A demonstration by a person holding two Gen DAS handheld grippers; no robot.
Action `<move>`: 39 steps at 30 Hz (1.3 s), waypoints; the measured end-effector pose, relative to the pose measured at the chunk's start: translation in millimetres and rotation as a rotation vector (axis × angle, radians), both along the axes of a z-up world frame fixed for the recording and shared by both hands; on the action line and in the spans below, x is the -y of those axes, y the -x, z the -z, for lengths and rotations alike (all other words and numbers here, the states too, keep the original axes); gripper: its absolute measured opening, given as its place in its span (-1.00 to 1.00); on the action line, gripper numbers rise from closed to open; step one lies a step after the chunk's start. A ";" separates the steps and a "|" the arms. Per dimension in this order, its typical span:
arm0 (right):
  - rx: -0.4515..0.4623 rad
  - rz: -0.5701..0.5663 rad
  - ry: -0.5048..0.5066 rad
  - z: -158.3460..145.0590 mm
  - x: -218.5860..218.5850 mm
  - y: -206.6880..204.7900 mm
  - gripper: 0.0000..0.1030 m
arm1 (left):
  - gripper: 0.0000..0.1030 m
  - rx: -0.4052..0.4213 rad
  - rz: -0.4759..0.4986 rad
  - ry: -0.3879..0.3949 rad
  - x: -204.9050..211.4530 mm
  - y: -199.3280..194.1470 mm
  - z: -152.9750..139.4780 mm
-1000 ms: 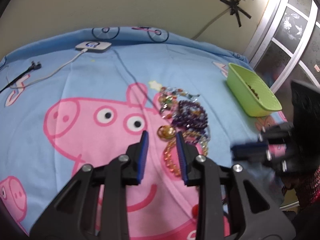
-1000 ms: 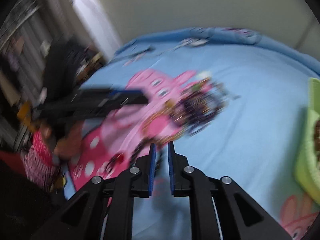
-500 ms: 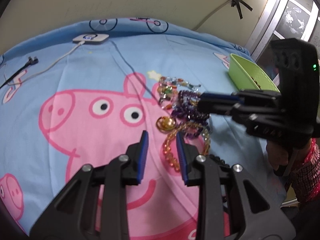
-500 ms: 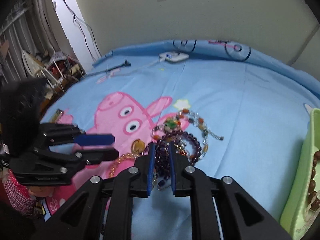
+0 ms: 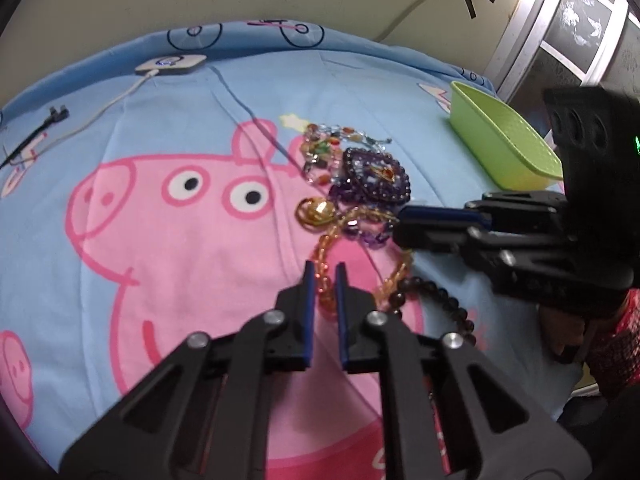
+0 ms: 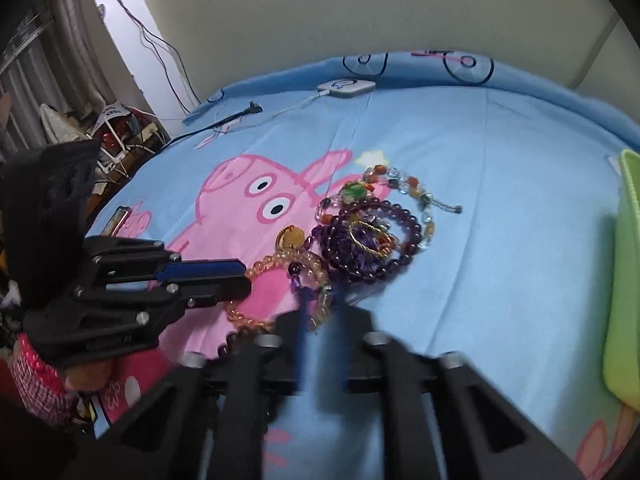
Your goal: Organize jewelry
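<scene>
Now the left gripper (image 5: 323, 276) has its jaws nearly closed on the amber bead bracelet (image 5: 326, 280), so lift slowly to free it from the tangled pile on the blue bedsheet (image 5: 160, 128). The right gripper (image 6: 320, 320), closed and empty, could pin the purple bead bracelet (image 6: 370, 236)

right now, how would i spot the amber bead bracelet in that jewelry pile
Find the pink pig printed on the blue bedsheet; the jewelry pile sits by its ear. The amber bead bracelet is the nearest loop, between the left gripper fingers: translucent orange-yellow, unlike the purple beads beyond.
</scene>
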State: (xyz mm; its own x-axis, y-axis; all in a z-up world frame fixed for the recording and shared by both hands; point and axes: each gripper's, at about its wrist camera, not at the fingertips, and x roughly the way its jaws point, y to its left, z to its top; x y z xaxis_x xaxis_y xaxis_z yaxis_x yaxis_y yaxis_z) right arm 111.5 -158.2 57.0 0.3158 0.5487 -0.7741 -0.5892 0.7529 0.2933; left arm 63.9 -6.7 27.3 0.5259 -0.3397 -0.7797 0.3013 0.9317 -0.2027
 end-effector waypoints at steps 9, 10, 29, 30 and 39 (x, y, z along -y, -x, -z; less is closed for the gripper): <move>0.105 0.039 -0.191 -59.5 31.6 13.8 -1.00 | -0.88 0.135 0.039 0.121 -4.7 11.4 -67.7; 0.117 0.057 -0.212 -64.9 39.8 13.1 -1.00 | -0.88 0.142 0.049 0.124 0.7 7.7 -73.5; 0.120 0.490 -0.181 -44.6 221.5 -28.9 -1.00 | -0.87 0.018 0.279 0.008 238.1 -111.3 -58.2; 0.116 0.488 -0.177 -42.2 219.5 -32.6 -1.00 | -0.87 0.014 0.279 0.004 235.7 -110.9 -56.8; 0.198 0.490 -0.302 -68.4 222.2 -15.4 -1.00 | -0.87 0.160 0.178 0.081 148.0 -82.3 -110.1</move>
State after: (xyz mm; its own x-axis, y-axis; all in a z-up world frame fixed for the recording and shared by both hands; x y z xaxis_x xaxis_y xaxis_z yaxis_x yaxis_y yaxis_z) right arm 127.0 -380.4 125.4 0.7090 0.4893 -0.5079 -0.2604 0.8509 0.4562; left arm 146.2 -154.7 137.4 0.5668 -0.4961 -0.6577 0.4934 0.8438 -0.2113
